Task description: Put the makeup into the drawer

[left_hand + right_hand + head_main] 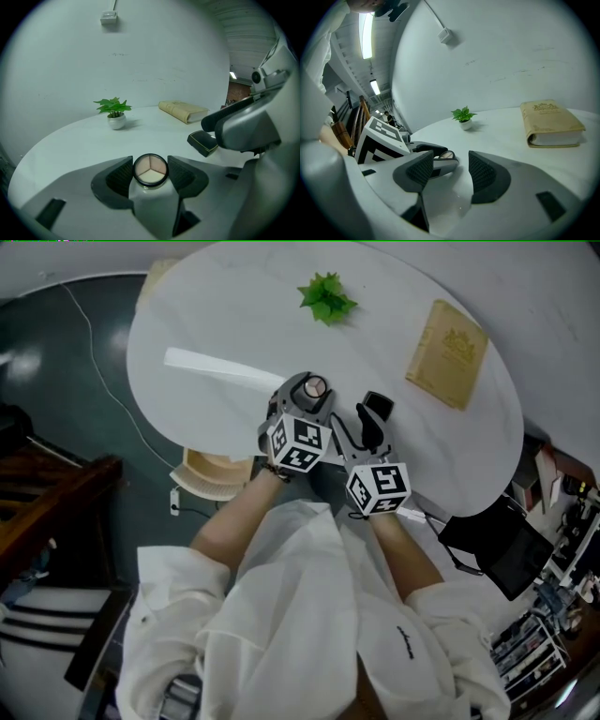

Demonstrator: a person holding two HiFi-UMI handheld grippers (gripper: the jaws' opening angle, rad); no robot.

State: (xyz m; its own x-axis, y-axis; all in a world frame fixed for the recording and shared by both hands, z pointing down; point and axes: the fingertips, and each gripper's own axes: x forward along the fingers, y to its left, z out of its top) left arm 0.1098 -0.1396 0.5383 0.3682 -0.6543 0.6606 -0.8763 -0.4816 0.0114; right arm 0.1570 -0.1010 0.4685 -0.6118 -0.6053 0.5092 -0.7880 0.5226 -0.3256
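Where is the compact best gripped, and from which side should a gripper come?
By its thin black rim, one pad on each side across the full width, coming in from the person's side. The compact is a flat disc, face up, so only the edge gives hold. The left gripper clamps it so.

The surface [234, 324] looked smooth, matt white. The book [446, 353] had a grainy cover, and the left hand-held gripper [150, 171] had textured, matt black pads [121, 174].
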